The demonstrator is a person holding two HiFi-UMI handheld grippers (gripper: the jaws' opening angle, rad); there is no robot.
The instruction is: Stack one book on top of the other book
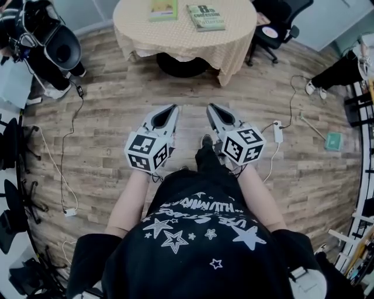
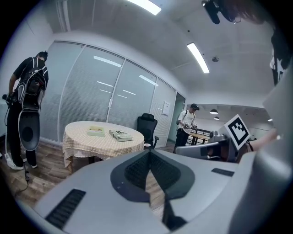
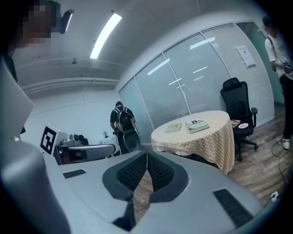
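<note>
Approach step judged: yellow-green book and dark-green book are seen side by side, apart, on the round counter well ahead, left hand-held gripper and right hand-held gripper are held closed, empty; counter must be reached, jaws opened.

Showing a large "8" at the top of the cover of the dark green book lying on the counter; smaller lines beneath it being too small to read. Carrying white lettering and stars on the black T-shirt, appearing upside down and not reading clearly. Hanging on the glass wall, a white notice, its print being illegible.
</note>
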